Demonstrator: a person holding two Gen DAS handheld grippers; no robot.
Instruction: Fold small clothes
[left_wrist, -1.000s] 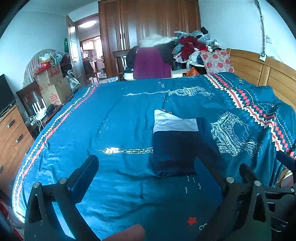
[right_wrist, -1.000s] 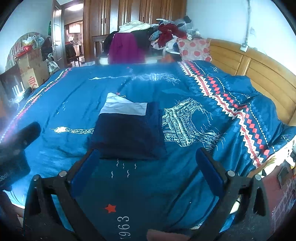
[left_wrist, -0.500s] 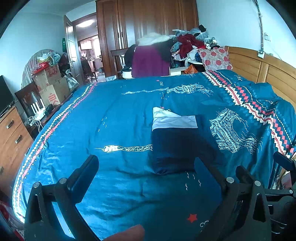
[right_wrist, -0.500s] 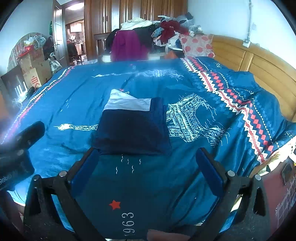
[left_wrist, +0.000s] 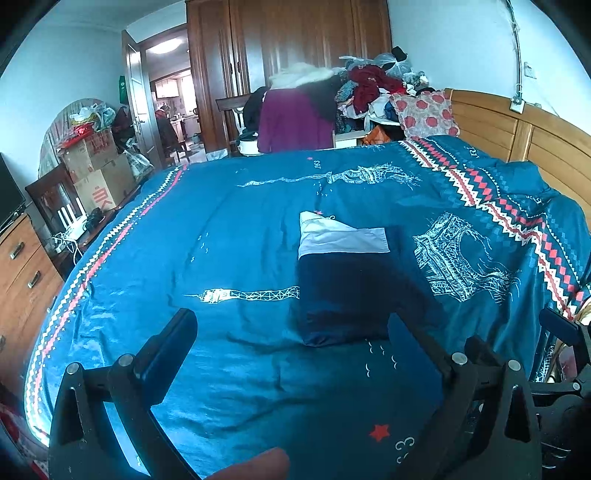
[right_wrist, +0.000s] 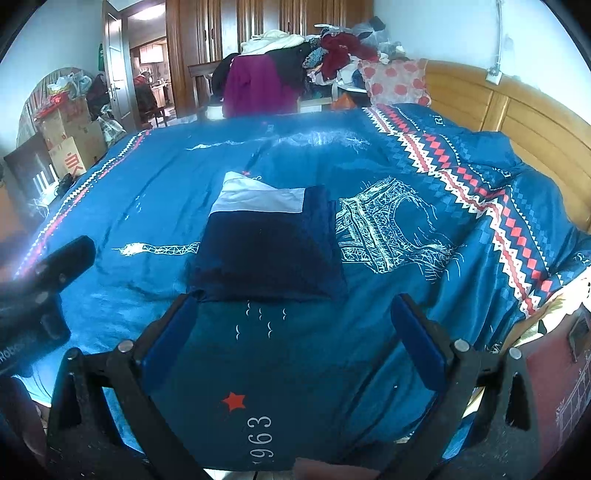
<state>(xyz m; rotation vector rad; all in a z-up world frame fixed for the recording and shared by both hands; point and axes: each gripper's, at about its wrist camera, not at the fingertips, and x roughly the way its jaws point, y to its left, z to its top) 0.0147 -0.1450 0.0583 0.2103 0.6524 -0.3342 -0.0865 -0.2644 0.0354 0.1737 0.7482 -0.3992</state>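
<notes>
Navy garment (right_wrist: 269, 254) lies folded flat on the bed (right_wrist: 155, 184), pale band at its far end. My left tool (left_wrist: 291, 332) and right tool (right_wrist: 295, 314) hang wide open, empty. Fold looks finished; next I'd fetch another piece.

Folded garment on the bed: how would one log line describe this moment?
garment: folded, flat on bed | left gripper: open, empty | right gripper: open, empty
</notes>
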